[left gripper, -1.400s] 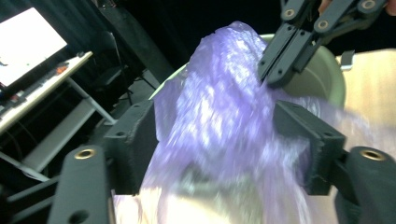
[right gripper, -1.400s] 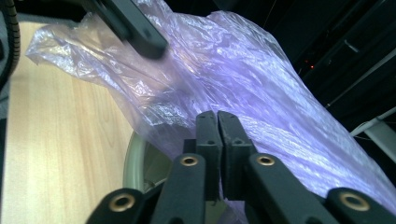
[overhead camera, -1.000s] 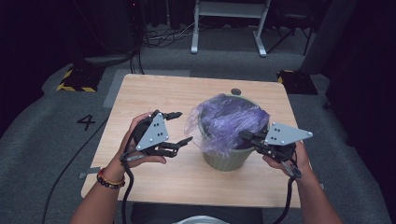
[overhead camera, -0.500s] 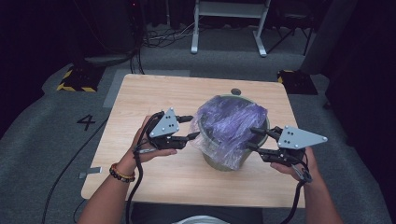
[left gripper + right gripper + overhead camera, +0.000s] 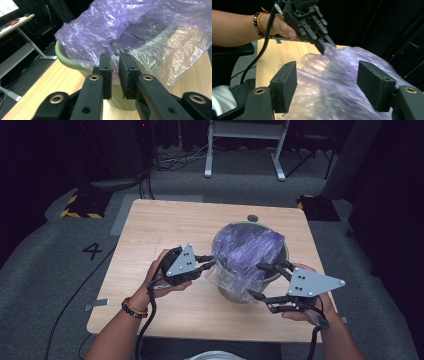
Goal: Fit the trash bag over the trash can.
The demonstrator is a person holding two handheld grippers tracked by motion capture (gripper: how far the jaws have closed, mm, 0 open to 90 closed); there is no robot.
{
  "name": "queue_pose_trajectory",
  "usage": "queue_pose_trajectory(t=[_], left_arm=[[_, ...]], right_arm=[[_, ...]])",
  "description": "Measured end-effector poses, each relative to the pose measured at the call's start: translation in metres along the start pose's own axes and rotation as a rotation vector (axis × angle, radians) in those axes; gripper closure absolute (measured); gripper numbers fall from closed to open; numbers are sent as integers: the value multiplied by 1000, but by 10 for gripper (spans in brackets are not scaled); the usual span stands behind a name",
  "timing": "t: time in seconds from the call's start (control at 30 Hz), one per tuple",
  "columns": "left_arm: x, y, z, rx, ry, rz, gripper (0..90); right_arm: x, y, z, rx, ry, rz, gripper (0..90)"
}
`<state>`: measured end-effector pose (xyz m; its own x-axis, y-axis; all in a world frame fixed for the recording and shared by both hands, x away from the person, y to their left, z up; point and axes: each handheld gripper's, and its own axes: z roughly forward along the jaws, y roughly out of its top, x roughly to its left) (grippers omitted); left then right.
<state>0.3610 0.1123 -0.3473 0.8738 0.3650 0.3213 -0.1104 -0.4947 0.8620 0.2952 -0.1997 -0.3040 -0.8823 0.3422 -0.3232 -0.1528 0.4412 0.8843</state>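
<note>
A green bin [image 5: 284, 256] stands on the wooden table [image 5: 165, 225], with a crumpled purple plastic bag [image 5: 247, 247] bulging out of its top. My left gripper [image 5: 209, 262] is at the bag's left side, jaws nearly together with the thin film [image 5: 100, 30] pinched between them just above the bin rim [image 5: 67, 61]. My right gripper [image 5: 256, 280] sits at the bin's front right, open wide. In the right gripper view, its jaws [image 5: 327, 87] straddle the bag [image 5: 342, 82], and the left gripper [image 5: 323, 50] shows pinching the far edge.
A small dark round disc [image 5: 252, 218] lies on the table behind the bin. A white metal stand [image 5: 245, 150] and cables are on the floor beyond the table. A yellow-and-black striped block [image 5: 80, 205] sits at the far left.
My left gripper moved right to the bag's edge and closed its jaws on the film. The right gripper dropped back towards the front right of the bin and stays open.
</note>
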Motion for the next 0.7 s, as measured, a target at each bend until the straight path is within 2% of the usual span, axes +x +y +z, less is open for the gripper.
queue_pose_trajectory(t=[0.03,0.1,0.2,0.23,0.27,0.3,0.37,0.47,0.5,0.63,0.7], left_arm=[[-2,0,1,-3,-5,8,853],[-3,0,2,-4,-6,9,882],[-4,0,4,-2,-12,18,897],[-4,-1,4,2,-15,18,899],[-4,-1,4,2,-15,18,899],[-5,-1,5,4,-14,21,899],[-5,-2,5,-4,-17,16,900],[-7,-3,4,-4,-17,21,900],[-8,-3,4,-5,-19,21,900],[-11,-5,5,1,-20,38,900],[-11,-6,5,-1,-21,33,900]], right_arm=[[3,1,7,16,13,17,346],[4,-1,14,47,2,28,402],[6,-5,19,99,-28,20,592],[5,-7,18,96,-28,28,661],[5,-7,18,96,-28,28,661],[5,-10,13,82,-32,47,772],[6,-13,6,72,-46,60,845],[5,-16,-2,56,-61,71,862],[6,-20,-12,44,-93,76,900],[6,-27,-28,25,-143,94,900],[5,-32,-35,20,-168,109,900]])
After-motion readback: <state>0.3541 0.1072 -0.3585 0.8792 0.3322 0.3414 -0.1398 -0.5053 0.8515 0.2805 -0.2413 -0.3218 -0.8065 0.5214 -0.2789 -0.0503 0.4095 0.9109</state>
